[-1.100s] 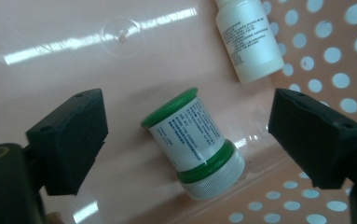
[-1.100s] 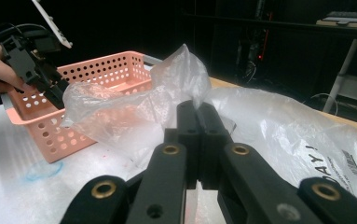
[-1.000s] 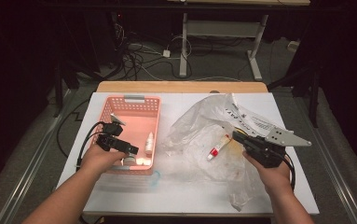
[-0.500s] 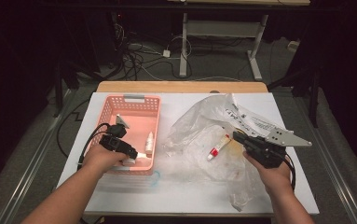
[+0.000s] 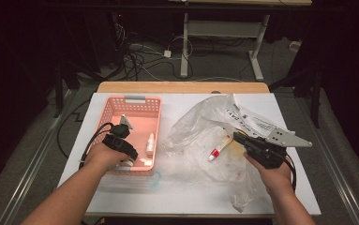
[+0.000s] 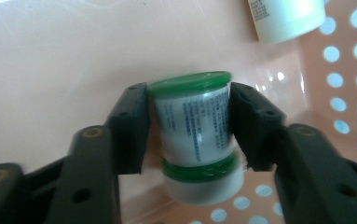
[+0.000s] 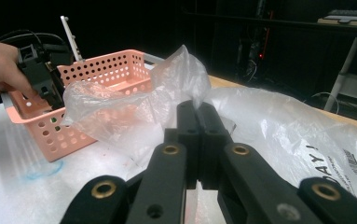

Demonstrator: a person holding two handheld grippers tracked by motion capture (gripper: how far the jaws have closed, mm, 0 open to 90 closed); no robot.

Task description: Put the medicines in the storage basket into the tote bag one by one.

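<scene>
Two grippers work: the left gripper [image 6: 188, 135] clamps a green-lidded jar [image 6: 195, 135] inside the pink basket [image 5: 142, 102], apparently ready for release; the right gripper [image 7: 198, 135] pinches the plastic bag [image 7: 278, 126] closed-jawed.

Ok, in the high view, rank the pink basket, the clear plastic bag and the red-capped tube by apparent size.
1. clear plastic bag, largest
2. pink basket, somewhat smaller
3. red-capped tube, smallest, lying inside the bag

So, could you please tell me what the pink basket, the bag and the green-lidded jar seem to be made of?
The pink basket looks like moulded rigid plastic, matte, with punched round holes in its walls. The bag seems thin clear plastic film: crinkled, glossy, see-through, with print on it. The green-lidded jar appears to be smooth white plastic with a printed label, though glass can't be excluded.
</scene>
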